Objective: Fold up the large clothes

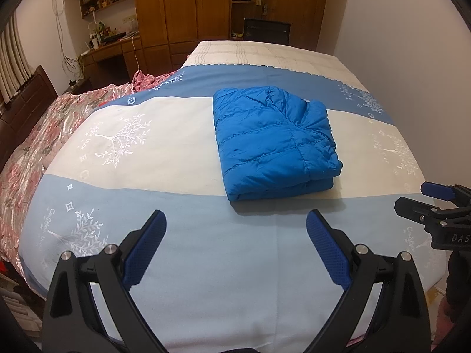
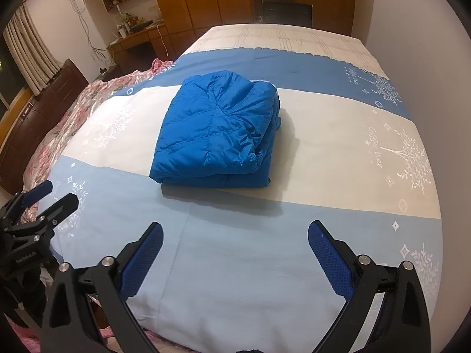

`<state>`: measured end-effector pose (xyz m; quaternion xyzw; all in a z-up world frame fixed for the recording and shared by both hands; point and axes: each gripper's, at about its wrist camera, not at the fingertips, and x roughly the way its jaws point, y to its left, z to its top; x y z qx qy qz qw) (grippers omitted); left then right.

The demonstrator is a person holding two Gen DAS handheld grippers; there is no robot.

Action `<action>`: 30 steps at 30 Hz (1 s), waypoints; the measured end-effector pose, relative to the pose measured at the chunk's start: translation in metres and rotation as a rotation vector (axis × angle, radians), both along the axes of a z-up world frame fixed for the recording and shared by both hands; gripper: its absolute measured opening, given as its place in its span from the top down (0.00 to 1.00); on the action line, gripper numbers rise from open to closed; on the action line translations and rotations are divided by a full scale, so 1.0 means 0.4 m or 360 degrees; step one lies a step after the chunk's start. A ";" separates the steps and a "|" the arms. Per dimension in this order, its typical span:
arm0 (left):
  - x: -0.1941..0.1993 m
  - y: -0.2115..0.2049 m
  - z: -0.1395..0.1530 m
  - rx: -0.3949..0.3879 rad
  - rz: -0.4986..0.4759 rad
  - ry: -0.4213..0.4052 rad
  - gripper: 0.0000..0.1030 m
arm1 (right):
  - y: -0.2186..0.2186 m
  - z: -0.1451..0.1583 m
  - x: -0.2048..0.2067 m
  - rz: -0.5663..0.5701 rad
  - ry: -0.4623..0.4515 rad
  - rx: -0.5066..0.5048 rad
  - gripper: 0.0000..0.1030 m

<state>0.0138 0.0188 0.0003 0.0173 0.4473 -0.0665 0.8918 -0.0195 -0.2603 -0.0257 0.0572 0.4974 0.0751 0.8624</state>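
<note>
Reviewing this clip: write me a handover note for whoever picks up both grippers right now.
Left gripper: open, holding nothing, hovering over the light-blue band of the bedspread, short of the jacket.
Right gripper: open, holding nothing, likewise short of the jacket.
Blue quilted puffer jacket: lies folded into a compact rectangular bundle on the white band of the bedspread, with neither gripper touching it.
Done: the jacket appears fully folded.
Left: probably nothing beyond tidying the slightly bunched right edge, if wanted. A pink floral quilt lies crumpled along the left side of the bed; it is not being handled.
</note>
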 end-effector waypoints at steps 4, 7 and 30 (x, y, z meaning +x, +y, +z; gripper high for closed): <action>-0.001 -0.002 0.001 -0.0001 0.0001 0.0003 0.08 | 0.002 -0.001 0.000 0.0004 -0.0003 -0.0001 0.04; -0.001 -0.001 0.003 0.0002 -0.0006 0.0002 0.07 | 0.003 -0.002 0.000 0.0002 0.0001 0.0002 0.04; 0.005 0.015 0.000 -0.0023 -0.0023 0.0016 0.07 | -0.002 -0.004 0.005 0.0000 0.0015 -0.0005 0.04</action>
